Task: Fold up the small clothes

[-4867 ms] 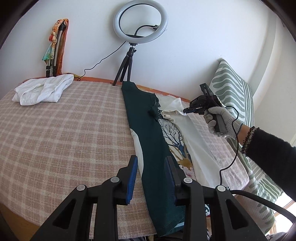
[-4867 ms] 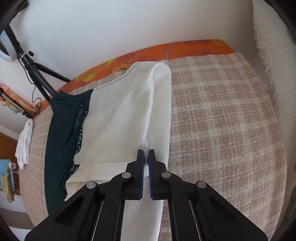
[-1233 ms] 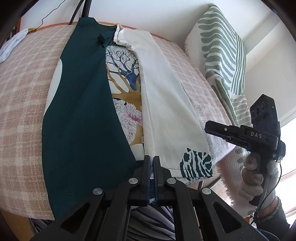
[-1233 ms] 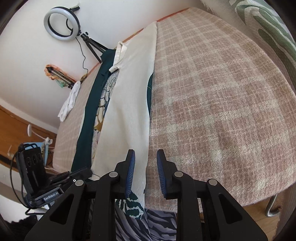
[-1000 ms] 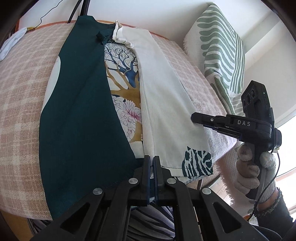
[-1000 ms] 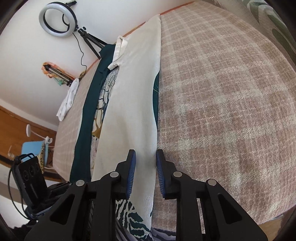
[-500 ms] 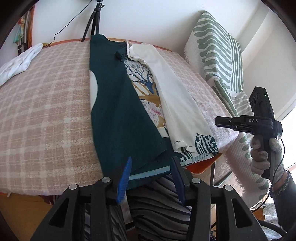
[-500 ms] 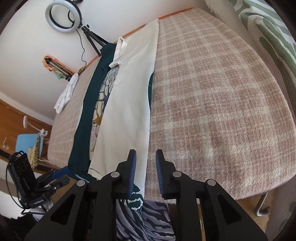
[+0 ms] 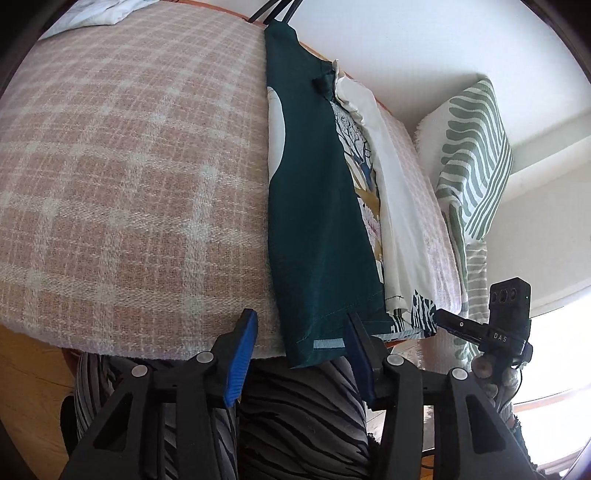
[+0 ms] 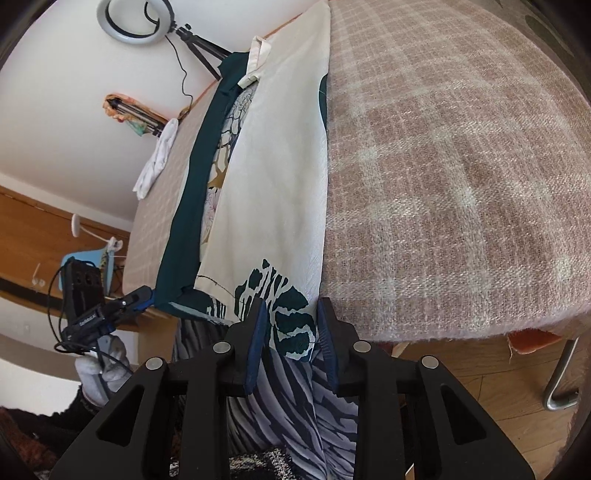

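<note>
A long garment lies folded lengthwise on the checked table (image 9: 110, 184), a dark green half (image 9: 317, 206) on the left and a cream half (image 10: 273, 177) on the right, with a printed middle strip. Its hem hangs over the near table edge. My left gripper (image 9: 301, 345) is open, its jaws on either side of the green hem corner. My right gripper (image 10: 290, 339) is open, its jaws on either side of the cream hem corner with the green print. Each gripper shows in the other's view: the right (image 9: 448, 321), the left (image 10: 142, 295).
A white cloth (image 10: 157, 162) lies at the far end of the table. A ring light on a tripod (image 10: 133, 22) stands behind it. A green-striped cushion (image 9: 472, 155) stands right of the table. The person's striped trousers (image 9: 295, 417) are below the table edge.
Both grippers have dropped low to the near table edge by the hanging hem. The left gripper, shut one second ago, opened half a second ago and stays open. The right stays open.
</note>
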`<state>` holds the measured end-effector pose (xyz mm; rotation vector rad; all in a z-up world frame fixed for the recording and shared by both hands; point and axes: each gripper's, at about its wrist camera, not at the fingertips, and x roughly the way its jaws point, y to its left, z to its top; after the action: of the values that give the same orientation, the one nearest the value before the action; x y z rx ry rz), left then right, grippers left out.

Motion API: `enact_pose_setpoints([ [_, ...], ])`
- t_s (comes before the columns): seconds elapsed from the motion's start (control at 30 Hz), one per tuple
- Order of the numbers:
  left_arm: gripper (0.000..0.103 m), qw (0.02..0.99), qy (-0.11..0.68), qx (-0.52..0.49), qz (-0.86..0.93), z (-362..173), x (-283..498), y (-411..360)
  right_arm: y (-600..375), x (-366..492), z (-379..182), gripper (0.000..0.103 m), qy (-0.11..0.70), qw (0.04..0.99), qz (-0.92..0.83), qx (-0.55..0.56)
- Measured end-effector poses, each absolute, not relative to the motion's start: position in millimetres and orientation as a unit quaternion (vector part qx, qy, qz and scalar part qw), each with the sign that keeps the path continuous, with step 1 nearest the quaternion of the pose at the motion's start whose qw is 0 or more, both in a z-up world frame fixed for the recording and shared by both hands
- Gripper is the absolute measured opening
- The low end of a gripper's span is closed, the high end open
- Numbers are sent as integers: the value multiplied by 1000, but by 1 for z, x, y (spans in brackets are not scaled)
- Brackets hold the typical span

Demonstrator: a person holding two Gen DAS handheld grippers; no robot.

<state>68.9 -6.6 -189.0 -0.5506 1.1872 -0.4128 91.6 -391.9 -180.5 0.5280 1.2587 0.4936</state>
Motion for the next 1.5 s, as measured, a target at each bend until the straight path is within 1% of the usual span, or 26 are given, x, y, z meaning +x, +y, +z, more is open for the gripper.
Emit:
enact_pose_setpoints([
  [0.03, 36, 772, 551, -252, -193, -190, 70, -9, -389, 92, -181, 18, 577, 748, 227, 238],
  [0.07, 27, 769, 554, -250, -197, -190, 71, -13, -388, 93, -181, 17, 581, 745, 228, 235],
  [0.1, 23, 767, 558, -247, -199, -191, 71, -16, -386, 94, -182, 14, 582, 744, 231, 233],
  [0.13, 15, 768, 561, -238, -200, -191, 71, -19, -384, 94, -182, 11, 583, 743, 234, 232],
  [0.17, 9, 770, 562, -227, -198, -191, 71, -22, -382, 94, -182, 8, 585, 742, 236, 229],
  [0.27, 3, 776, 558, -215, -200, -190, 71, -24, -382, 95, -182, 4, 583, 734, 246, 246],
  [0.4, 0, 786, 539, -220, -206, -179, 74, -20, -387, 100, -172, 2, 562, 735, 259, 277],
  [0.67, 0, 800, 504, -239, -220, -152, 105, -5, -395, 124, -143, 2, 513, 757, 261, 310],
  [0.87, 0, 818, 483, -217, -226, -134, 144, -8, -399, 165, -122, 1, 477, 778, 250, 323],
  [1.0, 0, 831, 470, -203, -217, -128, 178, -10, -400, 201, -116, 1, 470, 789, 233, 319],
  [1.23, 0, 830, 480, -204, -197, -146, 236, -5, -391, 254, -127, 1, 487, 796, 203, 298],
  [1.5, 0, 831, 491, -190, -179, -168, 271, -10, -391, 287, -152, 1, 511, 797, 162, 279],
])
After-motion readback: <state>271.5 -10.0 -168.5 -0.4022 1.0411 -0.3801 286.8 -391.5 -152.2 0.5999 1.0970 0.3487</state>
